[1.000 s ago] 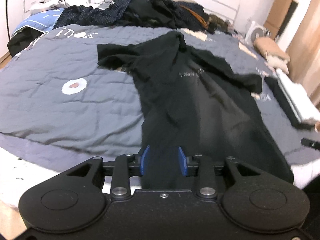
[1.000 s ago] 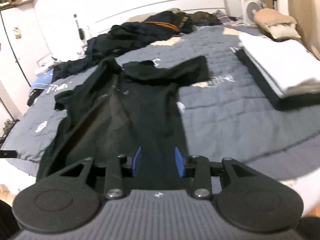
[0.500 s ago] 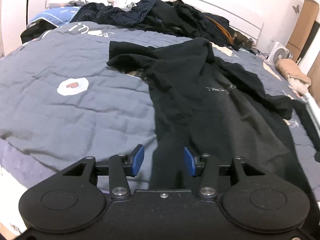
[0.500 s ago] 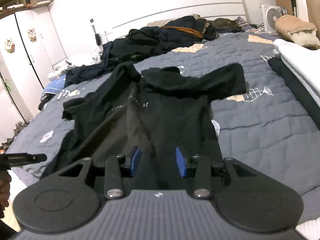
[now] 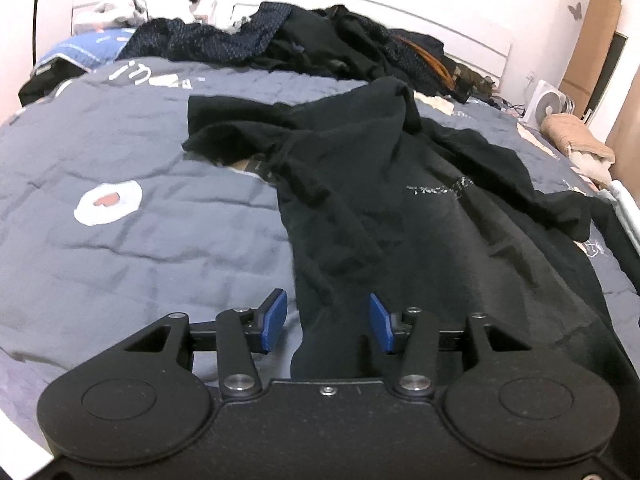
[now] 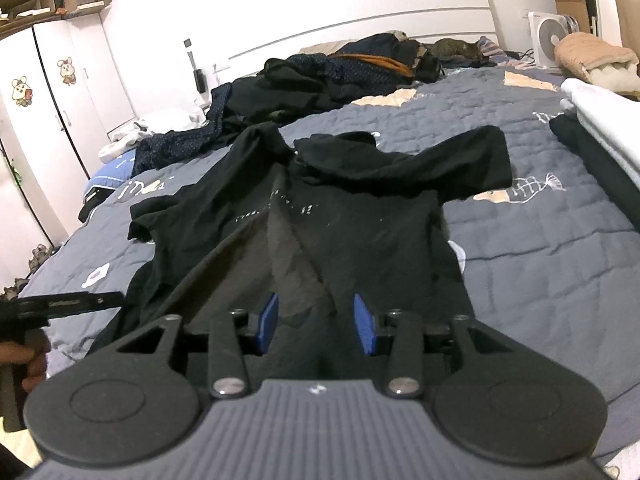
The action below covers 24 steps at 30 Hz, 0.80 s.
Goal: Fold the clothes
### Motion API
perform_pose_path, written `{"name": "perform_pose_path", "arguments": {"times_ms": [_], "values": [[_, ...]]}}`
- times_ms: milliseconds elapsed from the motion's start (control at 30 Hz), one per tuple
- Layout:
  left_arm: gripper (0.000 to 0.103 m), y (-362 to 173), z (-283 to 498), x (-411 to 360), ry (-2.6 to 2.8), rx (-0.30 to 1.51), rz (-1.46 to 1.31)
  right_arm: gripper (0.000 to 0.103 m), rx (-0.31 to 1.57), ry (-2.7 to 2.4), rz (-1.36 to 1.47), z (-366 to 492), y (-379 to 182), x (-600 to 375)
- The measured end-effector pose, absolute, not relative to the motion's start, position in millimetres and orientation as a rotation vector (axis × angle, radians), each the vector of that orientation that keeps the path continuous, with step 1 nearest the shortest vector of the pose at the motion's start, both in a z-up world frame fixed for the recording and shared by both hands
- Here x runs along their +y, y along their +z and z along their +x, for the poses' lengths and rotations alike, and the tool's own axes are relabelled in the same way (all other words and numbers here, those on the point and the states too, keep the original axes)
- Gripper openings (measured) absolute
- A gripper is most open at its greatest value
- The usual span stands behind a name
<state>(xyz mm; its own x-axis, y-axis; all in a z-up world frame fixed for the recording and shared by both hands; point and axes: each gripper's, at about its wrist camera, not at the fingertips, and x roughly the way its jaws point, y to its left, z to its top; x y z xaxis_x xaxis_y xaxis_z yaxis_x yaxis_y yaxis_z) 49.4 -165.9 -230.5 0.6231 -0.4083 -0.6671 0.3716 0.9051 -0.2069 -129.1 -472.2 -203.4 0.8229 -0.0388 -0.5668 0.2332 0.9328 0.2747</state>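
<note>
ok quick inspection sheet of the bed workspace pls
surface: grey quilt, wrinkled
job's things: black shirt spread out, rumpled, part folded over
clutter: dark clothes pile by headboard; folded stack at right edge
grippers: left gripper open, its jaws have just been opening, over shirt's hem edge; right gripper open over hem
cables: nothing seen
surroundings: wardrobe, fan

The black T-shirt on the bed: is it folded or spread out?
Spread out, not folded. The black T-shirt lies lengthwise on the grey quilt with both sleeves out to the sides, though rumpled near the collar.
</note>
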Motion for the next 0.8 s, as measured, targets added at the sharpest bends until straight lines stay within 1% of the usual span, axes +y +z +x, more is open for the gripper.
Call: {"name": "perform_pose_path", "arguments": {"times_ms": [300,367,400,467,500,567,600,633,733,800], "values": [[0.045,-247,62,-170,-0.453,0.86,-0.053,0.042,0.608,-0.142,0.326,-125,-207,-465],[0.039,-250,65,-168,-0.469,0.883,-0.066,0.043,0.607,-0.142,0.325,-125,-207,-465],[0.027,-250,65,-168,-0.479,0.891,-0.073,0.043,0.607,-0.143,0.326,-125,-207,-465],[0.021,-251,66,-165,-0.475,0.9,-0.088,0.043,0.606,-0.147,0.328,-125,-207,-466],[0.016,-251,67,-163,-0.473,0.905,-0.098,0.043,0.606,-0.15,0.332,-125,-207,-467],[0.009,-246,69,-153,-0.457,0.895,-0.147,0.043,0.605,-0.157,0.339,-125,-207,-468],[0.004,-242,70,-146,-0.449,0.883,-0.173,0.043,0.605,-0.162,0.343,-125,-207,-469],[0.002,-239,71,-140,-0.441,0.872,-0.198,0.043,0.604,-0.166,0.347,-125,-207,-471],[0.002,-224,73,-116,-0.412,0.826,-0.296,0.043,0.601,-0.175,0.361,-127,-207,-475],[0.002,-216,72,-106,-0.41,0.806,-0.307,0.043,0.598,-0.181,0.368,-128,-207,-477]]}}
